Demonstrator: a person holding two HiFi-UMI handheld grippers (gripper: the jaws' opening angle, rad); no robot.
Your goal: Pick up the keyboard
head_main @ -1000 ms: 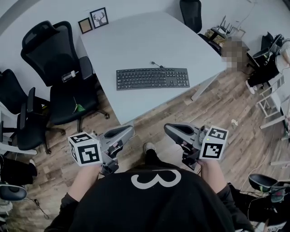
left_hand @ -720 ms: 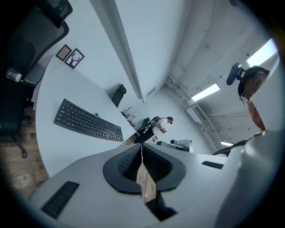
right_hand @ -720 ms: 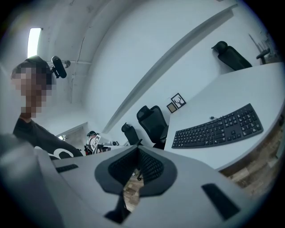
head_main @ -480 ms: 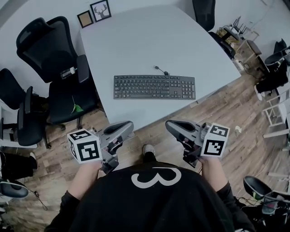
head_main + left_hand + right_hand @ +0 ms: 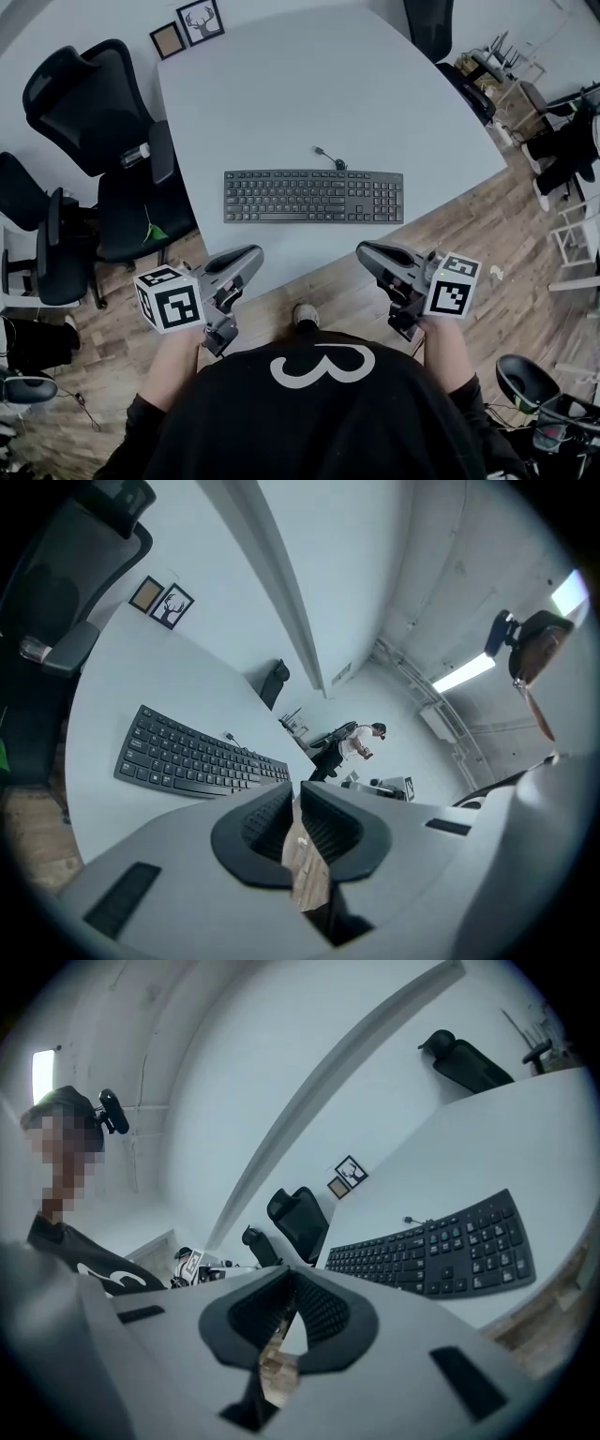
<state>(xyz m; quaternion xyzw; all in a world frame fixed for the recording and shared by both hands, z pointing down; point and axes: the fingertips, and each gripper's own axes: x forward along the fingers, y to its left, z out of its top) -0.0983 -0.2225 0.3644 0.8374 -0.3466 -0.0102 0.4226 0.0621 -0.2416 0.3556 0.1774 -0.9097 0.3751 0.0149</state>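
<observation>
A: Quick check on the keyboard (image 5: 313, 196). Lying where, relative to the jaws?

B: Flat on the grey table (image 5: 281, 84), near the front edge, straight ahead of both. Long axis running left-right, so one end per side. Left gripper (image 5: 251, 255) lined up a bit inside the left end, right gripper (image 5: 367, 251) a bit inside the right end. About equally near, neither touching it, both hanging back by the table's near edge.

A: Jaws?

B: Clenched on both, nothing between the pads. Would need opening before any grab, going by that.

A: Anything hard to see?

B: Right end cut off behind the jaw in the left gripper view. Cable (image 5: 328, 157) tiny, can't tell if plugged into anything.
</observation>
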